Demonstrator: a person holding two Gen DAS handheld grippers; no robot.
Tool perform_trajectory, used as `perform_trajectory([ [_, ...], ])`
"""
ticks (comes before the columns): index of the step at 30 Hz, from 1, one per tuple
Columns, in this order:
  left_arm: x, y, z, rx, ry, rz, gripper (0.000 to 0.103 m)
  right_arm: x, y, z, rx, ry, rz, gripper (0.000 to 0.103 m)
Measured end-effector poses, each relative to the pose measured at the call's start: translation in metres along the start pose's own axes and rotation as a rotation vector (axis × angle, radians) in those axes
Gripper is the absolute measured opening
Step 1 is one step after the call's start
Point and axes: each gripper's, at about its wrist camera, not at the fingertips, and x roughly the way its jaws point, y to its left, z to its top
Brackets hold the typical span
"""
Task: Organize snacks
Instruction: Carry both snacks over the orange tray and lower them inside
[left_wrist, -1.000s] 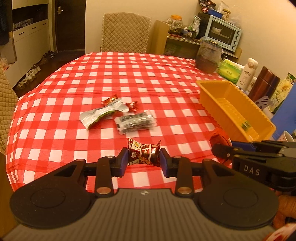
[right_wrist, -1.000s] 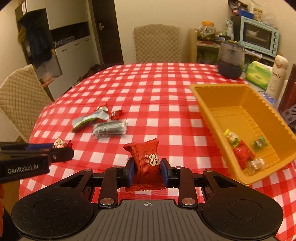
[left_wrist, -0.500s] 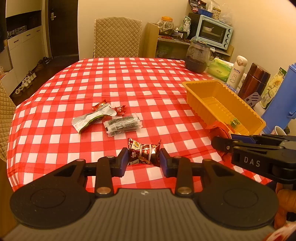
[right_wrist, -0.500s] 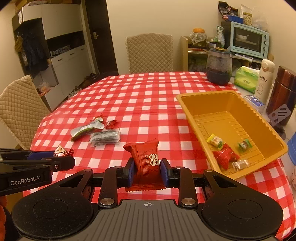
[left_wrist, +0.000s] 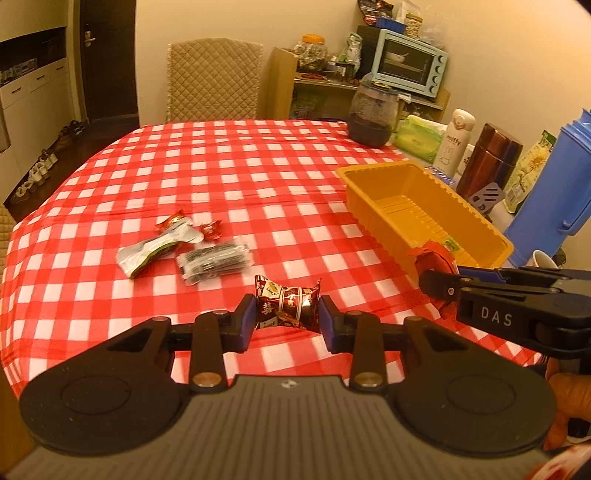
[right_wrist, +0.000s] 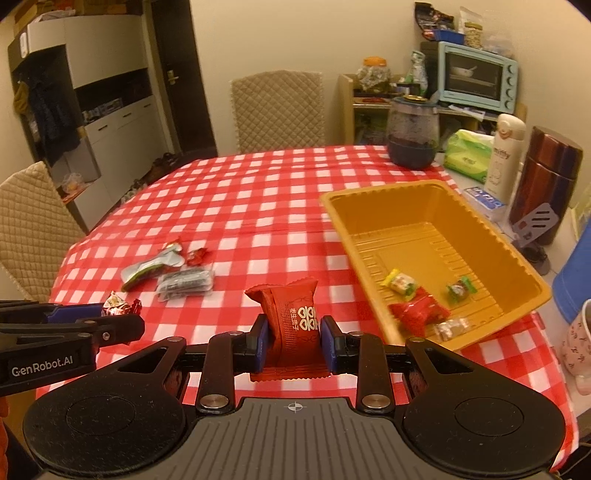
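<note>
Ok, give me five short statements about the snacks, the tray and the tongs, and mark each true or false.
1. The left tongs grip a dark red twist-wrapped candy. True.
2. The right tongs are empty. False: they clamp a red foil snack packet.
3. The orange plastic tray already holds several wrapped candies. True.
4. The tray sits left of the loose snacks on the red-and-white checked tablecloth. False: it sits to their right.
5. A clear packet with dark contents lies in the tray. False: it lies on the tablecloth.
</note>
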Motion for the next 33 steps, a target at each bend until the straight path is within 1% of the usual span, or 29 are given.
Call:
perform_trajectory([
  [5,0.009,-0.017,0.011,0.022,-0.003,-0.034,0.033,-0.004,-0.020,0.006,0.026,-0.009,-0.034,0.030],
  [19,0.044,-0.085,0.045,0.103,-0.005,-0.147,0.033,-0.012,-0.093,0.018,0.121,-0.035,-0.129,0.030],
  [24,0.062,-0.107,0.055,0.122,0.002,-0.181,0.033,-0.013,-0.117,0.022,0.150,-0.041,-0.152,0.030],
  [33,0.091,-0.136,0.067,0.136,0.017,-0.233,0.033,-0.005,-0.146,0.025,0.185,-0.041,-0.173,0.030],
])
